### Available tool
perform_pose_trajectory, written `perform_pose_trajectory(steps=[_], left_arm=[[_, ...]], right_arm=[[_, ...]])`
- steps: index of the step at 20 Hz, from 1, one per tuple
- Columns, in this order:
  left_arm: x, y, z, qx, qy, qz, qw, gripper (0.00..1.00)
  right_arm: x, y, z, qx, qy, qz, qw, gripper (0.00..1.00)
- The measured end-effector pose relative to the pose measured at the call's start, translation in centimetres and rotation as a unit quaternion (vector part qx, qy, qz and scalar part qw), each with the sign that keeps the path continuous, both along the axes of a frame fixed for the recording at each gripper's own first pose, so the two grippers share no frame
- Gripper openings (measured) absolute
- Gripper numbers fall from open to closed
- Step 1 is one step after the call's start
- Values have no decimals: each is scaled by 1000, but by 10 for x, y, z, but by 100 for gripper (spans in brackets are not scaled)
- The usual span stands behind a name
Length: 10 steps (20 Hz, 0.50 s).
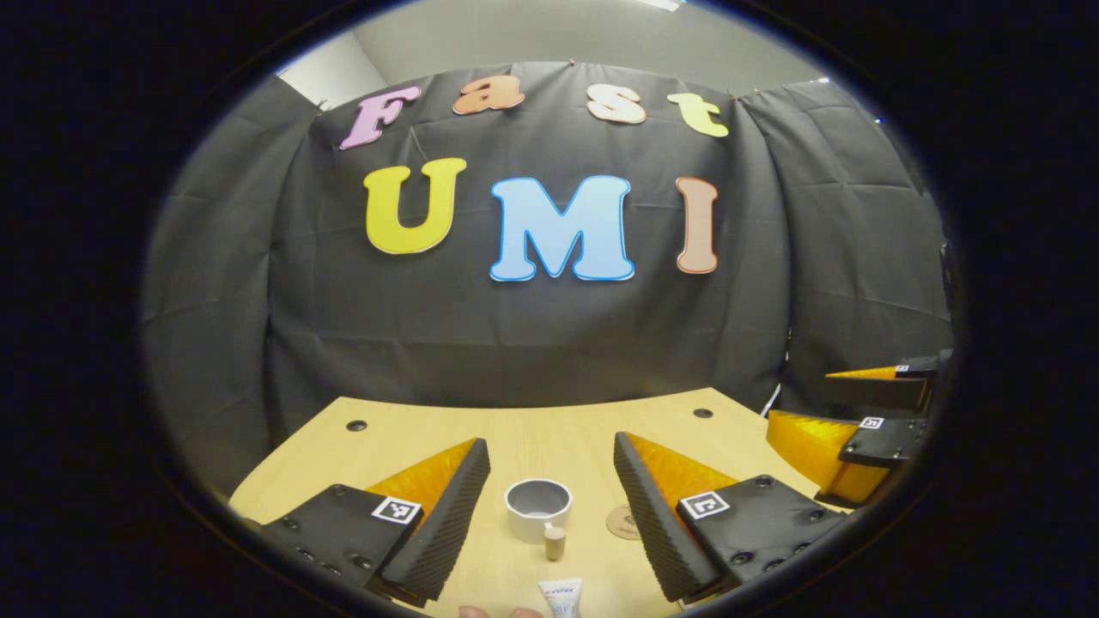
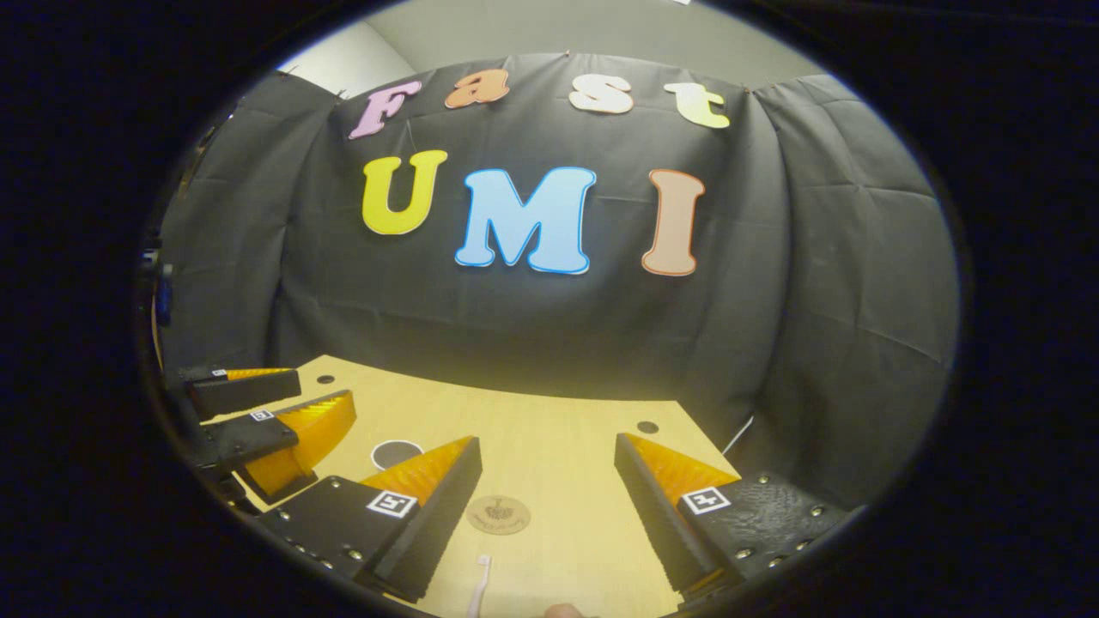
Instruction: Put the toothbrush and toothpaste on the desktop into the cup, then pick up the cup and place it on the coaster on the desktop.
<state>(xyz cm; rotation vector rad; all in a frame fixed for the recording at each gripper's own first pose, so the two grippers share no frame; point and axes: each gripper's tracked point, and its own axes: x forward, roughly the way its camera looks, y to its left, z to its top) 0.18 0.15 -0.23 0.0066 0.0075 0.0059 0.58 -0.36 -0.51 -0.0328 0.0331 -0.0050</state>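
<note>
Nearest in the left gripper view: toothpaste tube (image 1: 561, 595) on the desktop (image 1: 532, 438), cup (image 1: 537, 509) beyond, between spread left gripper (image 1: 549, 489) fingers. Right gripper (image 2: 549, 489) likewise spread, empty, over toothbrush (image 2: 481, 584); coaster (image 2: 499, 514) farther on.

One cup (image 1: 537, 508), one coaster (image 2: 499, 515) (round), one toothbrush (image 2: 481, 584), one toothpaste (image 1: 561, 595)

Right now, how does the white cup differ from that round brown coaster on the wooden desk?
The white cylindrical cup stands upright with an open, empty grey inside; the round brown coaster lies flat as a thin disc with a dark printed mark. The cup is white and tall-walled; the coaster is tan, close to the colour of the wooden desk. The cup lies ahead between the left gripper's open fingers, the coaster between the right gripper's. Both are round and rest on the desk.
</note>
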Motion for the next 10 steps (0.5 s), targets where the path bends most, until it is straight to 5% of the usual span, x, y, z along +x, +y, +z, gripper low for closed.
perform_pose_trajectory(steps=[10], left_arm=[[-11, -5, -29, -41, 78, -6, 996, 94]], right_arm=[[9, 8, -38, 9, 68, 11, 998, 96]])
